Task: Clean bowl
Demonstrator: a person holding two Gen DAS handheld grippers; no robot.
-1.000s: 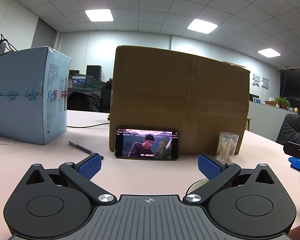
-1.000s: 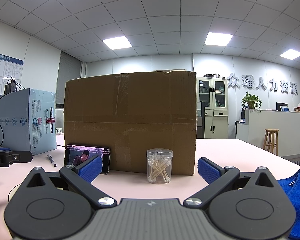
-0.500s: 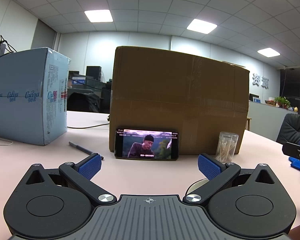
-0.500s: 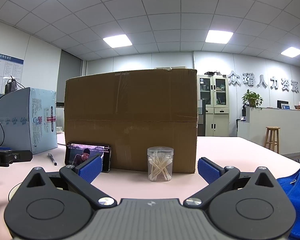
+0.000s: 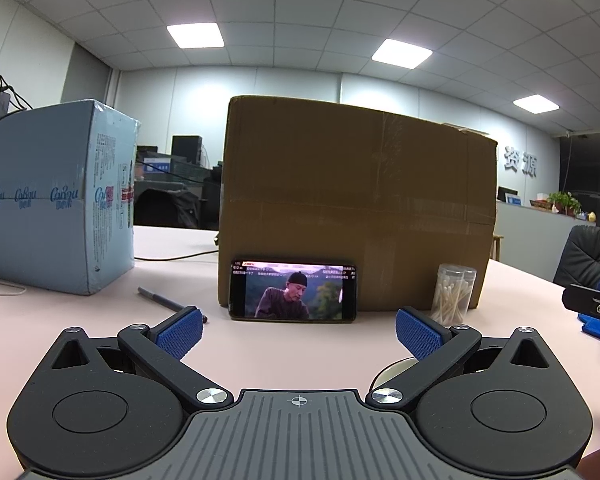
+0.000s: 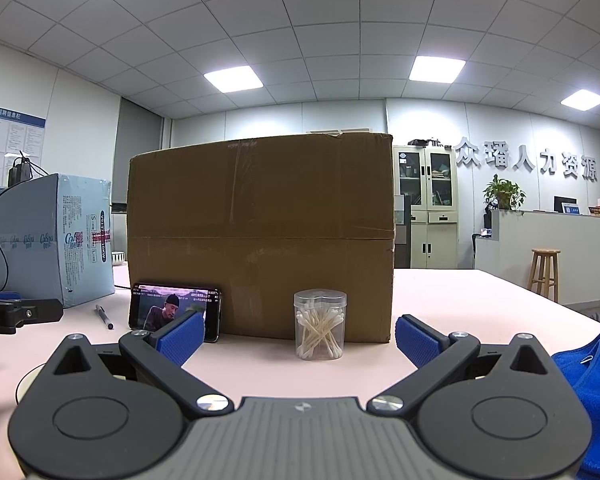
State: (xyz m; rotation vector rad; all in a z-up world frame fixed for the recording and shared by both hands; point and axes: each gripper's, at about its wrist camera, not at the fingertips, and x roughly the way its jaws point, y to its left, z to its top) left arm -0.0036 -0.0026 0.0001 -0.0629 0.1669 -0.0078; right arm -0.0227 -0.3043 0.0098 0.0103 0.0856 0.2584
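Pink bench [image 5: 300, 344] lies bare between both claws and the cardboard box [image 5: 356, 208]. Left claw [image 5: 298, 330] and right claw [image 6: 298, 338] gape wide, holding nothing. Only a white rim of the bowl [image 5: 396, 368] shows under the left claw's right finger. "CoRou" marks the blue box [image 5: 56, 208].

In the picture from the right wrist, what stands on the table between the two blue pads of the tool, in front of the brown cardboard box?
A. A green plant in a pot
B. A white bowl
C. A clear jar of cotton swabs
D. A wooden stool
C. The clear jar of cotton swabs stands upright on the pink table, just in front of the cardboard box, and shows between the spread pads of the right tool.
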